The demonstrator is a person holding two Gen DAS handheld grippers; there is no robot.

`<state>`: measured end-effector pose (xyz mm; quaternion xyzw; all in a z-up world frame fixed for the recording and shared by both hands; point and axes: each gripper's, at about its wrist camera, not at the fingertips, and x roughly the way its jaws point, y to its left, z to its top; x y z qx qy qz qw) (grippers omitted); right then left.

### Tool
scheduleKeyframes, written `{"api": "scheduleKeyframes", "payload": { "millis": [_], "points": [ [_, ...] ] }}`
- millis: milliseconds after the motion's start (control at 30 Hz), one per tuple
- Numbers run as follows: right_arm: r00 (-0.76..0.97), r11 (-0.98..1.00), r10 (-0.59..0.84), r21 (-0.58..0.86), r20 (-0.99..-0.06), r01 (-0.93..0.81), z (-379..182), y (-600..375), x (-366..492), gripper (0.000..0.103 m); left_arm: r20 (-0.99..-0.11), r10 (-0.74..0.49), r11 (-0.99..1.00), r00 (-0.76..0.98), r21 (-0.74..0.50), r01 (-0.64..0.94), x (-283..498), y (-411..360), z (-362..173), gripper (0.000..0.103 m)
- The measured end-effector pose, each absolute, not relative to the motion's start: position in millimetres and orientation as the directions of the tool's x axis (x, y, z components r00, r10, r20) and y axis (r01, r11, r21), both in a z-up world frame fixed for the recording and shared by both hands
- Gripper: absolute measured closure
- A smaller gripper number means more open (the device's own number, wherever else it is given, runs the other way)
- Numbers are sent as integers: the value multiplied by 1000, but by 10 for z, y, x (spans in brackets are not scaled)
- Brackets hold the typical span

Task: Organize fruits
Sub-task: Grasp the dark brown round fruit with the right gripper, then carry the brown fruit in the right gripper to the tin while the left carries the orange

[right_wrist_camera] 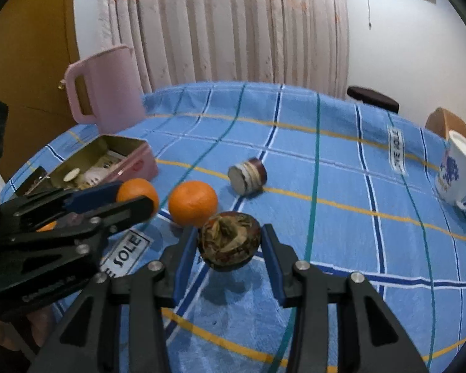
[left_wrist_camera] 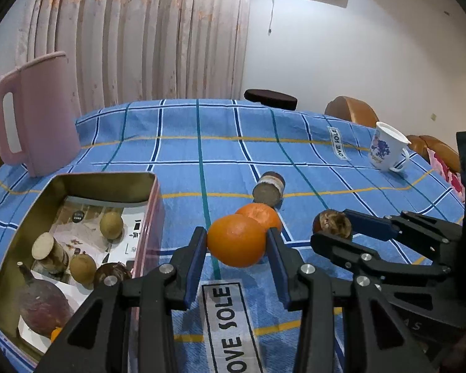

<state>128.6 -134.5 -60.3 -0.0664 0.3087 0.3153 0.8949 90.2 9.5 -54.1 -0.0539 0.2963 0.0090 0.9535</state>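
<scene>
The left gripper [left_wrist_camera: 236,242] pinches an orange [left_wrist_camera: 236,240] between its blue pads, both of which touch the fruit; whether the orange is lifted or rests on the tablecloth [left_wrist_camera: 202,143] cannot be told. The right gripper [right_wrist_camera: 229,242] straddles a dark mangosteen [right_wrist_camera: 229,241]; its left pad seems to touch the skin while a small gap shows at the right pad, so it looks spread, not yet clamped. A second orange [right_wrist_camera: 192,203] lies just behind the mangosteen and just beside the held one; a small cut cylinder of something pale-faced [left_wrist_camera: 268,188] lies on its side further back. The tin box [left_wrist_camera: 77,183], at the left, holds several brownish fruits and a printed paper liner. The risks, as a guess: the round orange could squirt out of the flat pads if the squeeze is off-centre; the two grippers sit near each other and might collide on the way to the tin; closing on the mangosteen could nudge the loose orange into a roll. The cloth's labels read "OVE SOLE"; the mug's [left_wrist_camera: 386,147] blue print is illegible.
</scene>
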Motion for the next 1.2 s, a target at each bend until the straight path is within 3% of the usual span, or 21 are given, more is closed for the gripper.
{"api": "scheduleKeyframes", "payload": {
  "millis": [1200],
  "points": [
    [701,777,594,57,-395,-627,-414,-1550,936,58,-452,19,998,892,-40,-42,680,-3,-415,62]
  ]
}}
